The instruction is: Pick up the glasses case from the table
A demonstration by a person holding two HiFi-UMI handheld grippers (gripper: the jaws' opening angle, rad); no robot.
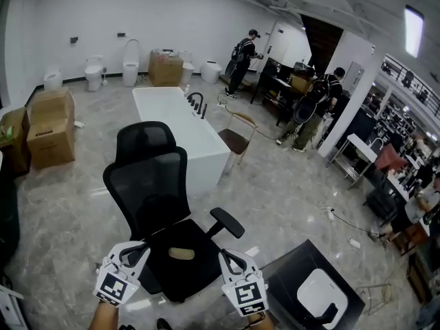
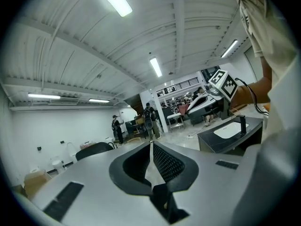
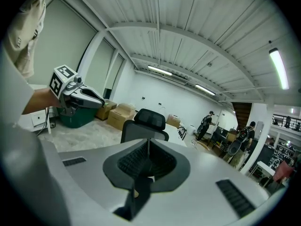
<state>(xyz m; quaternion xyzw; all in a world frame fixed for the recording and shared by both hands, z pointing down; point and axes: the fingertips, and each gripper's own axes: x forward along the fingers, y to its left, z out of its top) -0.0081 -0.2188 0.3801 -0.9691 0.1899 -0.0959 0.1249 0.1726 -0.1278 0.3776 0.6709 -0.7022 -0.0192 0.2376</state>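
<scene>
Case (image 1: 182,254): I take the small tan oblong on the seat of the chair (image 1: 155,184) to be it, at 6 o'clock in the head view. It is too small to be sure, and it lies on a seat, not on a tabletop.

It is not picked up yet, and as far as the pictures show, no part of the task is done. The left tool (image 1: 141,248) at 7 o'clock and the right tool (image 1: 223,255) at 5 o'clock both have their jaws closed together, with nothing between them. Both point toward the chair. The case shows between their tips in the head view, but I judge that neither touches it. What is left, in my judgement, is to bring one tool to the case, open it, close it on the case and lift.

Count:
- One case, one chair, two tools.
- One white bathtub (image 1: 182,133) at 12 o'clock, behind the chair.
- One dark tabletop (image 1: 295,256) at 4 o'clock, with one white basin; no case is visible on it.
- At least three boxes (image 1: 49,126), from 10 to 12 o'clock.
- Two people standing far off at 1 o'clock; others at 3 o'clock are too small to count.
</scene>
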